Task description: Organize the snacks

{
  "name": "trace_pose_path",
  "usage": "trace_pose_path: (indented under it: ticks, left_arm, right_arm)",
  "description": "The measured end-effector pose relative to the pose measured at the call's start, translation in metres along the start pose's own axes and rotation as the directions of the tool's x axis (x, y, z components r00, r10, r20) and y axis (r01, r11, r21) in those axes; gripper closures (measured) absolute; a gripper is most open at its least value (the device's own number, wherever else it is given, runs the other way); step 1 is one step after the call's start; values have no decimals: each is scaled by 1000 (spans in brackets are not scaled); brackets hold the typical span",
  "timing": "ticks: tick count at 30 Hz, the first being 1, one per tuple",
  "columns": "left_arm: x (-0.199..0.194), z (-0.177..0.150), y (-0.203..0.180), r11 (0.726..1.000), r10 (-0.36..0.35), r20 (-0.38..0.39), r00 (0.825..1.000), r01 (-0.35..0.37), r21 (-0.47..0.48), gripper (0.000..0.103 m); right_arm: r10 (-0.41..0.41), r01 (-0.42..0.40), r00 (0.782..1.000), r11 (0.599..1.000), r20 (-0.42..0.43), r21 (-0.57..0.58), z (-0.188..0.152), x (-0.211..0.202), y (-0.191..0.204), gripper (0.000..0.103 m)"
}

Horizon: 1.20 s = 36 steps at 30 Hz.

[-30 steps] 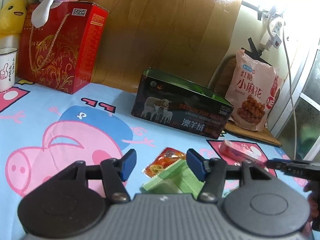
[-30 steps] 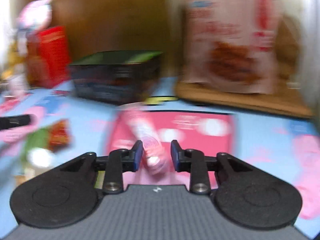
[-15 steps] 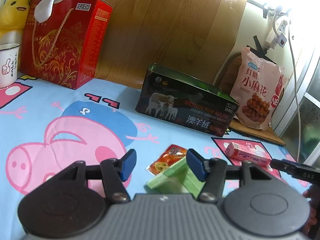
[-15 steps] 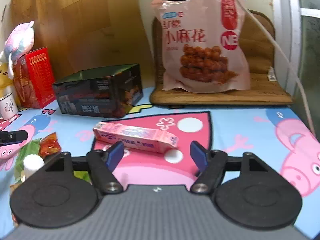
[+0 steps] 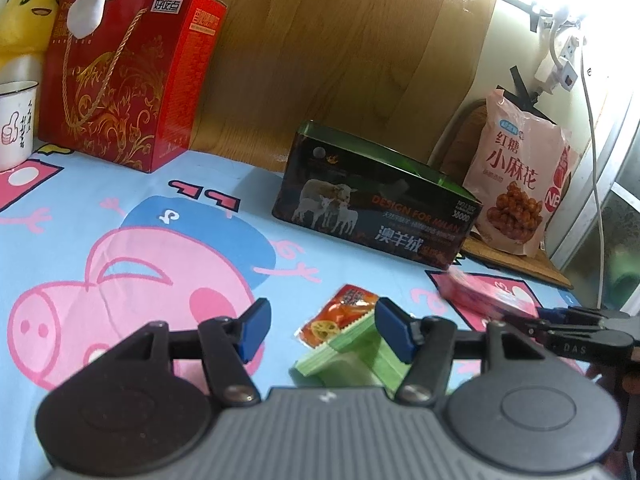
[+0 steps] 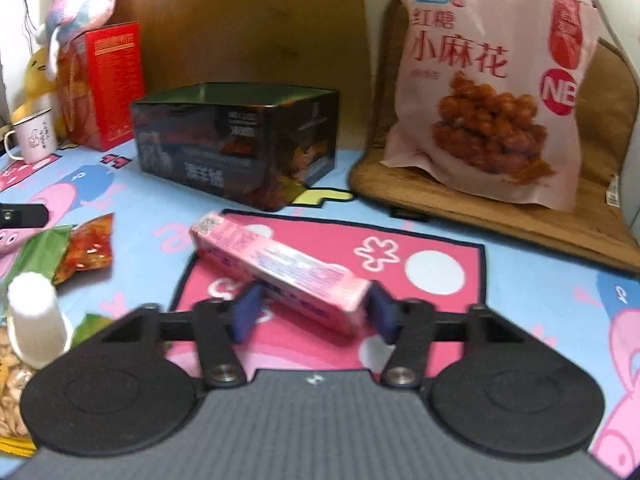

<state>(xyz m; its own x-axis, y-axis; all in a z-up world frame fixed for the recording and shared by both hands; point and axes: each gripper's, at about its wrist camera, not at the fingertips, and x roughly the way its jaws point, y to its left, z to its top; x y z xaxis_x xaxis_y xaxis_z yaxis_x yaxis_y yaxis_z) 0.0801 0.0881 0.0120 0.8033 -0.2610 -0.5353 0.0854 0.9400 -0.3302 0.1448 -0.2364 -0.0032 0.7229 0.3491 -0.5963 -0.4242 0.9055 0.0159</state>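
A long pink snack box (image 6: 280, 268) lies slantwise on the pink patch of the cartoon sheet. My right gripper (image 6: 313, 316) is closing, and both blue pads touch the box's near end. In the left wrist view the box (image 5: 480, 296) looks blurred at the right gripper's (image 5: 560, 320) tip. My left gripper (image 5: 318, 330) hovers open with nothing between its pads. A green packet (image 5: 348, 352) and an orange-red packet (image 5: 340, 316) lie just below and past its right finger. The open dark tin (image 5: 372, 216) stands behind them, also seen from the right wrist as the tin (image 6: 240, 152).
A big pink bag of fried twists (image 6: 488, 92) leans on a brown cushion (image 6: 520, 232) at the back right. A red gift box (image 5: 124, 80) with plush toys and a white mug (image 5: 16, 124) stand back left. A white cup (image 6: 36, 328) and more snacks sit at the right gripper's left.
The right gripper's jaws went wide over the pink box lying on the sheet, then narrowed onto its near end. The box now lies slantwise. The left gripper has stayed put.
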Motion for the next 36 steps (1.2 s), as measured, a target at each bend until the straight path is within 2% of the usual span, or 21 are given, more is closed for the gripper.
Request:
trace_pose_path:
  ticks: [3,8,13,18,21,27,29,32,36]
  left_arm:
    - [0,1,2,1000,-13,0,1000,13,-10,44]
    - [-2,2,6,997,-63,9,998,63,-38,44]
    - [-5,4,11,991,-108,21,994,109,-74,44]
    - [-11,7,21,983,-129,54,990,135,-124,44]
    - [-16,8,26,980,-128,76,989,138,-145,44]
    - [-39,6,30,974,-132,120,984,152,-170,44]
    - [-53,5,34,971,-131,148,980,157,-181,44]
    - [-77,2,46,971,-96,177,979,131,-198,44]
    - [-104,-3,60,978,-3,183,983,42,-206,44]
  right_arm:
    - [-10,11,1000,999,15,-38,-2,-5,16,73]
    - [9,-9,999,1000,41,2,-10,-20,28,76]
    - [110,-125,988,982,106,139,1,-46,27,79]
    - [188,-214,968,965,167,154,17,-73,44,79]
    - [206,-235,955,964,213,126,23,-89,58,79]
    - [260,-278,913,961,315,13,42,-126,90,79]
    - [306,-318,895,948,324,-19,50,-132,100,79]
    - [397,-406,863,913,311,-41,54,-132,116,79]
    - [508,-521,828,853,238,-9,40,-113,137,79]
